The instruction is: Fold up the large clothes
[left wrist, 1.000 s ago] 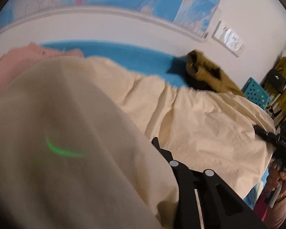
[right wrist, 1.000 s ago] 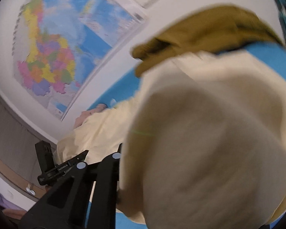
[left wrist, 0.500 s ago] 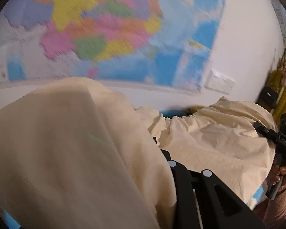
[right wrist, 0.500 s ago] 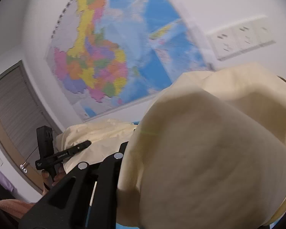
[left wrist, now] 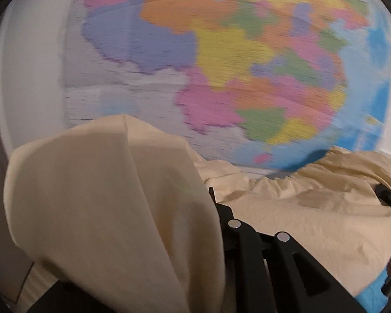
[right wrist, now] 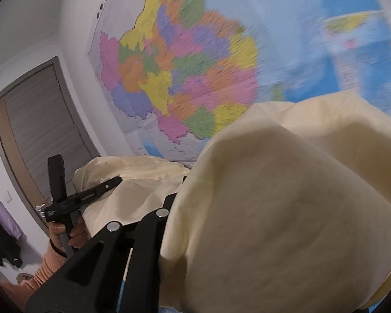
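A large cream garment (left wrist: 299, 216) is stretched in the air between both grippers. My left gripper (left wrist: 216, 200) is shut on one edge, and a big fold of the cloth (left wrist: 104, 208) drapes over its fingertips and hides them. In the right wrist view my right gripper (right wrist: 176, 195) is shut on another edge, with the cream garment (right wrist: 286, 208) bulging over its tips. The left gripper (right wrist: 96, 191) also shows at the left of that view, held by a hand (right wrist: 75, 232). The right gripper (left wrist: 387, 197) peeks in at the right edge of the left wrist view.
A coloured wall map (left wrist: 247, 65) fills the wall just behind the cloth. A grey door (right wrist: 39, 120) stands at the left, with purple and black clothes (right wrist: 2, 224) hanging beside it. A strip of blue surface (left wrist: 370, 297) shows below the cloth. A peach sleeve (right wrist: 47, 266) is low left.
Both grippers rose with the cream garment and tilted upward. The blue surface, the olive garment and the pink garment dropped out of sight; the wall map now fills both views.
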A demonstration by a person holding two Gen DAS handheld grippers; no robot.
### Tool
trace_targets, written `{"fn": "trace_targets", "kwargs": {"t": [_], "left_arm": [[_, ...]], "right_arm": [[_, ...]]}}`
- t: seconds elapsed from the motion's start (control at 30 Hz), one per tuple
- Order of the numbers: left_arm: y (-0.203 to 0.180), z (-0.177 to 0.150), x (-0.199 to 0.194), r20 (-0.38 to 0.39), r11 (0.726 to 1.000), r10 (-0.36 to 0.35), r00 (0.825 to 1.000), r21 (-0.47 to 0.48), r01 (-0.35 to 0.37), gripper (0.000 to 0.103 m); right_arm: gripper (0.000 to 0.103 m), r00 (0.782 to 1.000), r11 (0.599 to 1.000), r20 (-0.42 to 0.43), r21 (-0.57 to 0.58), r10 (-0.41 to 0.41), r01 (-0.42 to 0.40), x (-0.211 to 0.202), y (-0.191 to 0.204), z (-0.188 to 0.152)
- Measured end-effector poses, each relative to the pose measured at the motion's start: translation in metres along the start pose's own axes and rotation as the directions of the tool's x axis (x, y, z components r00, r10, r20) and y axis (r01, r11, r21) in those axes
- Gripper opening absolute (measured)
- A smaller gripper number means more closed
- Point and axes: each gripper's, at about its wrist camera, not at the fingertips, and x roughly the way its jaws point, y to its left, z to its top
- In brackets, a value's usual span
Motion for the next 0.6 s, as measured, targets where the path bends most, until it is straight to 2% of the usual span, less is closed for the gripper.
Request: {"fn": "trace_targets", "kwargs": {"t": [0.23,0.33,0.37,0.43,0.53,0.6], "left_arm": [[0.055,0.028,0.053,0.019,0.990,0.137,0.990,-0.018,-0.137,0.012],[0.085,0.020,0.075,0.051,0.985,0.174,0.983,-0.033,-0.172,0.012],[0.097,0.011,0.086,0.040,0.982,0.184,0.982,-0.053,-0.182,0.012],[0.115,-0.015,0.113,-0.020,0.973,0.218,0.976,-0.073,-0.219,0.013],[0.140,-0.070,0.158,-0.191,0.960,0.257,0.947,-0.064,-0.273,0.015],[0.154,-0.097,0.169,-0.234,0.957,0.238,0.943,-0.108,-0.268,0.021]], "right_arm": [[0.012,1.000,0.995,-0.027,-0.097,0.007,-0.009,0.078,0.026,-0.003],[0.012,0.997,0.995,-0.065,-0.092,0.037,-0.043,0.115,0.029,-0.027],[0.012,0.995,0.995,-0.090,-0.091,0.035,-0.043,0.126,0.029,-0.038],[0.012,0.977,0.996,-0.210,-0.082,0.029,-0.047,0.157,0.026,-0.074],[0.019,0.931,0.999,-0.363,0.005,0.044,-0.046,0.185,0.007,-0.122],[0.033,0.922,0.996,-0.382,0.073,0.069,-0.045,0.183,-0.006,-0.134]]}}
